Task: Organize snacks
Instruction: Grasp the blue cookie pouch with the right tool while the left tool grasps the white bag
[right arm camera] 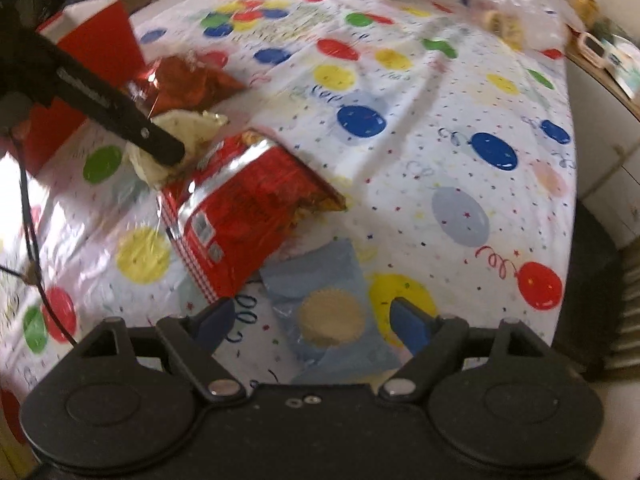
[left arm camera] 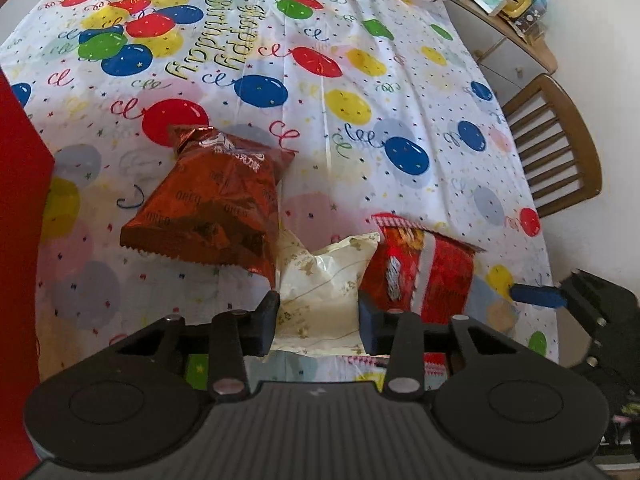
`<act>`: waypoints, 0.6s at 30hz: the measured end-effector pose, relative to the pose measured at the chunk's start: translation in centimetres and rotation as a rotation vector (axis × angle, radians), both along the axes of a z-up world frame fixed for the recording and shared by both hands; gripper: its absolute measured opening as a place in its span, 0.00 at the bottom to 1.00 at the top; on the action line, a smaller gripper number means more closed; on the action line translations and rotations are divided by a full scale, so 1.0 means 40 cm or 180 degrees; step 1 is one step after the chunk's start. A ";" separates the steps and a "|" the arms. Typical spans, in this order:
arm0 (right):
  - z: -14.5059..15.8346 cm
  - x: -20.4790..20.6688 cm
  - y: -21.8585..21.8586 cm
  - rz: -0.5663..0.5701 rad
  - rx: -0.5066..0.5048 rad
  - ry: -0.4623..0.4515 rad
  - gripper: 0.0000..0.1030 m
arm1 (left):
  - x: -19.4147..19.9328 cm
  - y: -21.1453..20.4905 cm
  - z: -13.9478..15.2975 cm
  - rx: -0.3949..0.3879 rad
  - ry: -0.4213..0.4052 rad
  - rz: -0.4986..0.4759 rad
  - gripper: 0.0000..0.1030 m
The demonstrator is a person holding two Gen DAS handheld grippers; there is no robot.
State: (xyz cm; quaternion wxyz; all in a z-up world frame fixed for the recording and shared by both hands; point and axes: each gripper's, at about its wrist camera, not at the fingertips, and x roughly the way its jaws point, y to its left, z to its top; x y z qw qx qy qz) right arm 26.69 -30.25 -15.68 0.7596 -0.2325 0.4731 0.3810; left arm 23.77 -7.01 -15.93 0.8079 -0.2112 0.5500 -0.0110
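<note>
Left wrist view: the left gripper (left arm camera: 319,316) has its two fingers closed against the sides of a cream snack packet (left arm camera: 320,280), which lies on the balloon-print tablecloth (left arm camera: 400,80). Just right of the packet, touching it, stands a red snack bag (left arm camera: 424,272). Beyond and to the left lies a copper-brown foil bag (left arm camera: 208,200), one corner overlapping the cream packet. A red box (left arm camera: 20,240) fills the left edge. A wooden chair (left arm camera: 560,148) stands past the table's right side.

Right wrist view: the right gripper (right arm camera: 312,324) holds its jaws apart on either side of a pale blue packet (right arm camera: 332,312) showing a round biscuit; the fingers do not touch it. Just beyond lies the red snack bag (right arm camera: 248,208), its far end torn open. Farther left, the other gripper's black finger presses on the cream packet (right arm camera: 188,132), with the brown bag (right arm camera: 188,80) and red box (right arm camera: 96,60) behind. This view is blurred.
</note>
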 end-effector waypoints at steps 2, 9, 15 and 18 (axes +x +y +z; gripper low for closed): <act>-0.011 0.001 0.003 0.0065 -0.0034 0.0011 0.78 | -0.012 0.000 0.003 -0.0025 -0.0003 -0.0023 0.38; -0.017 0.002 0.003 0.0114 -0.0015 -0.0020 0.56 | -0.057 -0.007 0.008 -0.0073 0.0005 -0.0095 0.38; -0.012 -0.019 -0.002 0.0035 0.0000 -0.0070 0.46 | -0.088 -0.016 0.016 -0.0075 -0.0011 -0.0143 0.38; -0.008 -0.037 -0.007 -0.0094 0.0010 -0.0116 0.45 | -0.100 -0.024 0.022 -0.0035 -0.0035 -0.0150 0.38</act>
